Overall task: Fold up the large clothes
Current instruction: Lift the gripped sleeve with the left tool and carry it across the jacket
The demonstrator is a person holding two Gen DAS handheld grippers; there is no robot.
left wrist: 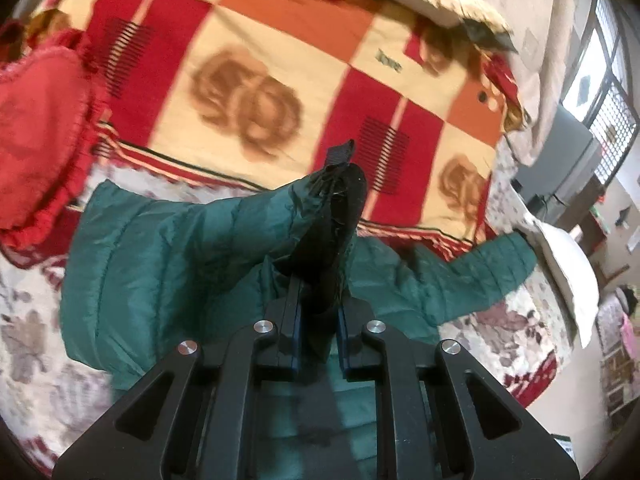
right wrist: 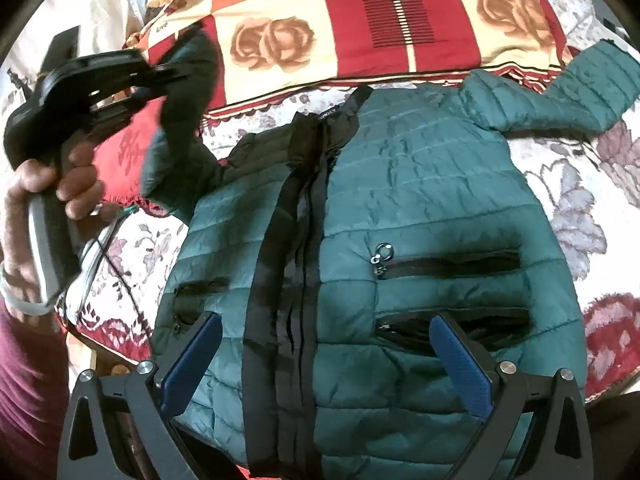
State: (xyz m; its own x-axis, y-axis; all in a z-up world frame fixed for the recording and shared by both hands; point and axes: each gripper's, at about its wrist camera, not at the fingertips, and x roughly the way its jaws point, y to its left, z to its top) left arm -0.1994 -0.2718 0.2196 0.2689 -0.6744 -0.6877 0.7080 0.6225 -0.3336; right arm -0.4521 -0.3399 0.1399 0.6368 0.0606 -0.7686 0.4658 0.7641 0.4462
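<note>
Left gripper (left wrist: 320,304) — we see it clamped on the sleeve (left wrist: 256,224), the black cuff (left wrist: 336,220) bunched between its narrow-set jaws and lifted off the bed (left wrist: 36,360). Ahead of the right gripper (right wrist: 324,352), whose blue pads (right wrist: 460,364) stand wide apart and hold nothing, the jacket (right wrist: 420,184) lies front up, zip (right wrist: 296,280) running straight away from the tool, the far sleeve (right wrist: 592,84) out flat to its right.

Risks, as we judge them: the slick shell may slide from the left jaws under tension; dragging the sleeve may shift the whole body, since nothing pins it; puffy fill may spring a fold back open.

Materials: quilted green shell, glossy and crinkled, stitched in horizontal channels; black matte zip tape; two zipped pockets (right wrist: 448,264), one with a ring pull; soft floral bed cover.
</note>
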